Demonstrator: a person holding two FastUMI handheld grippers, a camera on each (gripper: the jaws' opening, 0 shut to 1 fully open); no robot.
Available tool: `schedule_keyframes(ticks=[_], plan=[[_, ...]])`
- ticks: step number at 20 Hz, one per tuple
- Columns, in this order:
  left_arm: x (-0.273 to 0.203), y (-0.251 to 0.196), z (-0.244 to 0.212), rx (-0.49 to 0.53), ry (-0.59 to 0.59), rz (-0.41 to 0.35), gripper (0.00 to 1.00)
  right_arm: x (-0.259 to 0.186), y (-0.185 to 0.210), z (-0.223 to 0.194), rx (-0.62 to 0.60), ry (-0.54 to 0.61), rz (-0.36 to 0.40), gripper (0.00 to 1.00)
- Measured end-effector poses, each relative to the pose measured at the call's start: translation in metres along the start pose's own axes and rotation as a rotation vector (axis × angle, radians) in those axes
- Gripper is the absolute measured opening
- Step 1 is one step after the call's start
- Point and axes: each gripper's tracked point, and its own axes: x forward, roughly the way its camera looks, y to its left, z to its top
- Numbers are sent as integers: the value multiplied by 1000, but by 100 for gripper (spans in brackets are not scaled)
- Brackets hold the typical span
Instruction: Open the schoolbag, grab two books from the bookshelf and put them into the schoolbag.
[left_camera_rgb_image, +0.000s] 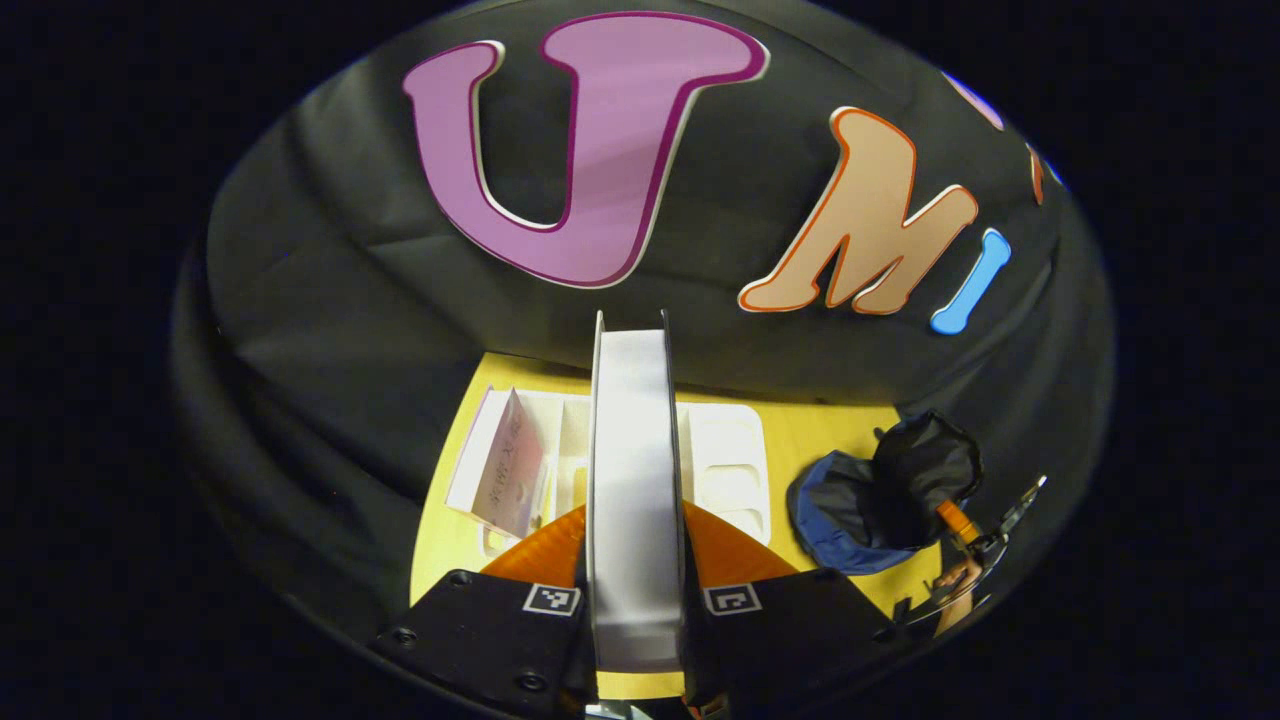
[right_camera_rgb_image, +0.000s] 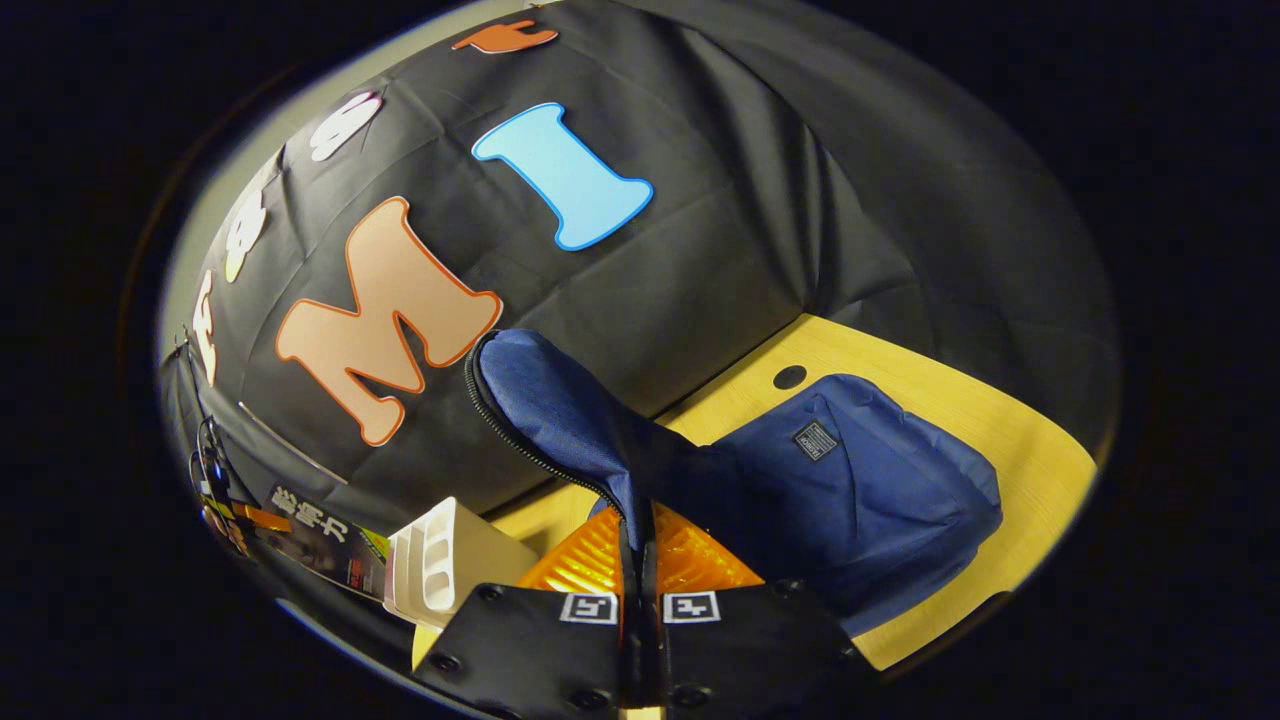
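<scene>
Left tool (left_camera_rgb_image: 636, 600) is gripping an upright white-edged book (left_camera_rgb_image: 634, 480); right tool (right_camera_rgb_image: 637, 600) is pinching the schoolbag (right_camera_rgb_image: 860, 480) flap.
Navy schoolbag is lying on the yellow tabletop (right_camera_rgb_image: 1010, 420), zipper-edged flap raised; white bookshelf (left_camera_rgb_image: 725, 460) is standing behind the book.

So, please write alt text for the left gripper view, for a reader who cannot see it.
The left gripper is shut on an upright white book above a yellow table. Behind stands a white bookshelf; right lies the open blue schoolbag.
</scene>
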Motion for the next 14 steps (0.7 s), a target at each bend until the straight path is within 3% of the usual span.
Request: schedule_keyframes(ticks=[8,14], plan=[[16,-55,-26,-361,25,-284,30,-3,0,2,-11,0,-5,2],[44,-88,-43,-464,34,-353,31,-6,-1,3,-11,0,1,3]])
